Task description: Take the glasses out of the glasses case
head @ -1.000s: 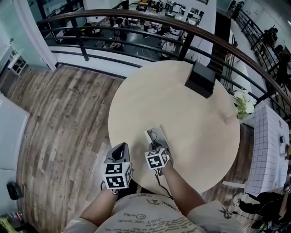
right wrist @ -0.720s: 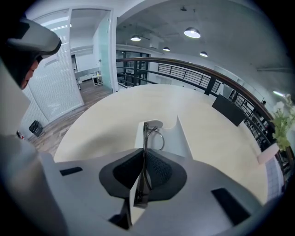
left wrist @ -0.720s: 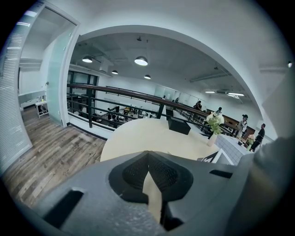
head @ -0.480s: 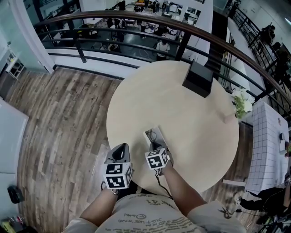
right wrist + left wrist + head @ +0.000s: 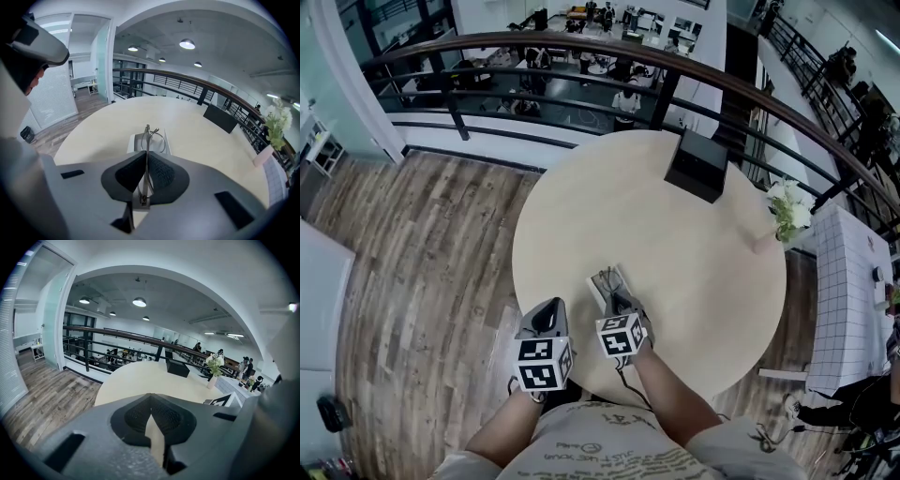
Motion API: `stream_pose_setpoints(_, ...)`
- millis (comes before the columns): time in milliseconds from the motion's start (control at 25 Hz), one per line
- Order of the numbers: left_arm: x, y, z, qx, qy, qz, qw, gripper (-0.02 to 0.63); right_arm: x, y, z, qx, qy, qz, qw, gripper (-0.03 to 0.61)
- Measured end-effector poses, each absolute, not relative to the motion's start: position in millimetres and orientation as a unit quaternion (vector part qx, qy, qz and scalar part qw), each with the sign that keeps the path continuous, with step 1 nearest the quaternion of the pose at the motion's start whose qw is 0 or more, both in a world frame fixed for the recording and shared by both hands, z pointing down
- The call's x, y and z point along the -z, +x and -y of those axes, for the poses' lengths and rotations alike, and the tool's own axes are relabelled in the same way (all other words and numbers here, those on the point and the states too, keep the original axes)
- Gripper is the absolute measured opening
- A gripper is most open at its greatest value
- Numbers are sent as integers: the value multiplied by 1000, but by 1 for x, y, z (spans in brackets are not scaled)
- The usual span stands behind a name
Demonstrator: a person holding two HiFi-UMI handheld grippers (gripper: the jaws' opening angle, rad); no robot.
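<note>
Glasses (image 5: 147,139) now pinched in right gripper (image 5: 146,161), lifting off case (image 5: 134,142); left gripper (image 5: 151,401) closed, empty; removal nearly done.

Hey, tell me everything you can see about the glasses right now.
The glasses are thin, silvery wire-framed ones with round clear lenses, seen edge-on. The right tongs are shut on their near end, so the lenses stick out past the tips, above the open pale case on the round table. Whether they touch the case cannot be told.
</note>
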State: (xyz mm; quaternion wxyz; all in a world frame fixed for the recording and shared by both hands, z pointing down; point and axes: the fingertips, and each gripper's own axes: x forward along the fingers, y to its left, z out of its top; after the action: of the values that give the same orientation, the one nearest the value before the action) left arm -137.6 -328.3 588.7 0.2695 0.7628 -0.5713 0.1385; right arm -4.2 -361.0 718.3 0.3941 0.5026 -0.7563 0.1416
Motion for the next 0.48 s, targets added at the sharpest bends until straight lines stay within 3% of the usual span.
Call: stream_pose_setpoints(480,-575,-105,334,-135,785,551,251,12,-641,-1,362,-145,535,797,241,29)
